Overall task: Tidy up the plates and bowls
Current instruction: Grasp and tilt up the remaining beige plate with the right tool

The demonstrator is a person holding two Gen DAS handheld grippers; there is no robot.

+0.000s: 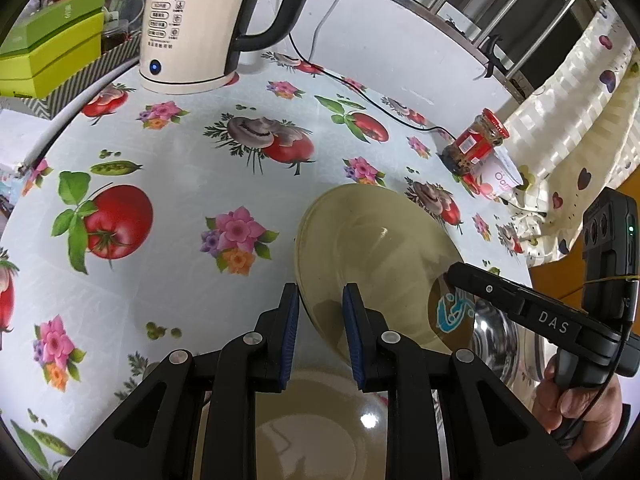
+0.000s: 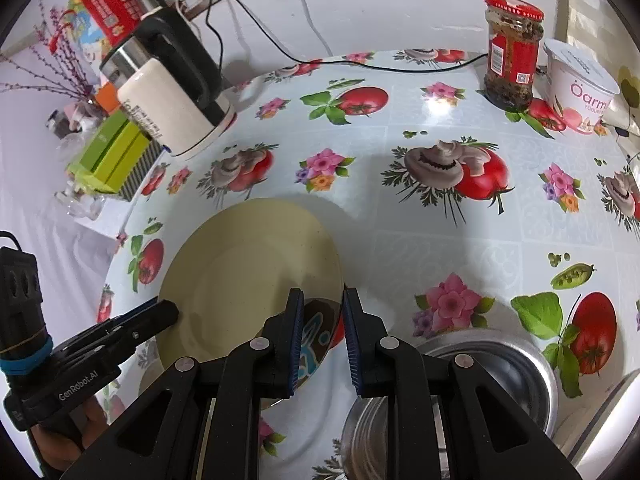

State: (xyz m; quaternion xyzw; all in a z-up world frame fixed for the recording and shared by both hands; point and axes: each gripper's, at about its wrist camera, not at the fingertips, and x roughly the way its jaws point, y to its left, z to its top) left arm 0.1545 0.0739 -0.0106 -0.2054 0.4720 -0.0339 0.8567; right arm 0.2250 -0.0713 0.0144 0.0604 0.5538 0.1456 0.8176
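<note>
Cream plate held by opposite rims between two grippers, tilted above the table.

Left wrist view: the left gripper [image 1: 320, 296] is seen clamped on the near rim of the cream plate [image 1: 372, 248], the rim passing between the blue pads; the plate's face is tipped up and extends ahead and to the right of the jaws. The right gripper [image 1: 456, 276] is met at the far right rim. A second cream plate [image 1: 312, 420] lies directly under the jaws, and a steel bowl [image 1: 504, 340] sits lower right.

Right wrist view: the right gripper [image 2: 320, 308] is seen closed on the plate's right edge, by a blue painted mark; the plate lies ahead and to the left, with the left gripper at its opposite edge. Steel bowls [image 2: 500, 356] sit just right of the jaws. Judged: both hands are equally placed, so the plate is probably to be lowered onto the plate beneath.
</note>
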